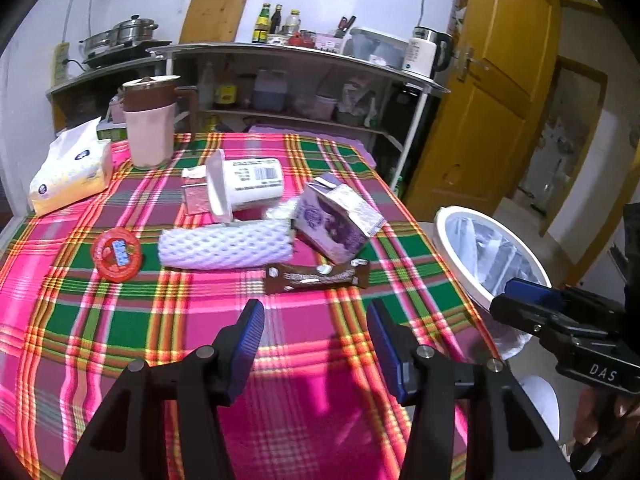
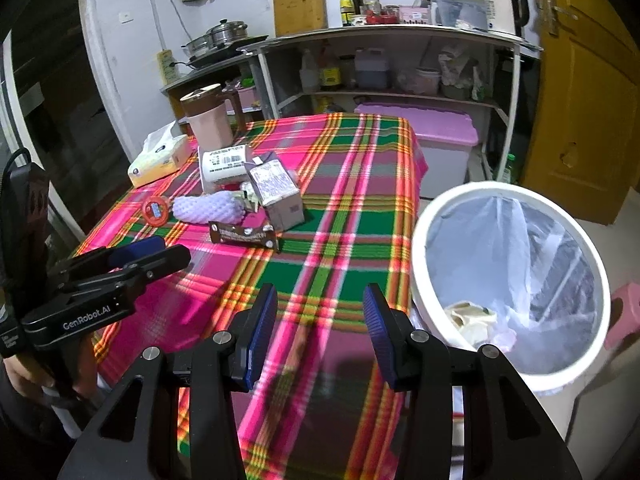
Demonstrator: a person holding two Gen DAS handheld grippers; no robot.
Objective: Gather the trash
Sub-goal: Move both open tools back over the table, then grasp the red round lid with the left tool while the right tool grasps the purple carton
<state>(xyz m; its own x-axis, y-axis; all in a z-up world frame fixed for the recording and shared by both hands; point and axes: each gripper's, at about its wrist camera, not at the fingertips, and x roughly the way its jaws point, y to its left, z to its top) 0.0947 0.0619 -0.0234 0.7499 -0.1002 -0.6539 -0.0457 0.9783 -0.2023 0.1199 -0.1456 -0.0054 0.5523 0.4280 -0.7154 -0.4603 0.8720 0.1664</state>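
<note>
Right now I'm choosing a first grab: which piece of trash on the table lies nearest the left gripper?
The brown snack wrapper, flat on the cloth just ahead of the open left gripper; the foam net and purple carton lie beyond.

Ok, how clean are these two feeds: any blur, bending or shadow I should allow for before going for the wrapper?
Left wrist view: wrapper fairly sharp, cloth smeared near the claw, shelf bowed by the fisheye, corners black. Right wrist view: bin rim blurred, claw shadow dark on the cloth below it, wrapper small but readable.
</note>
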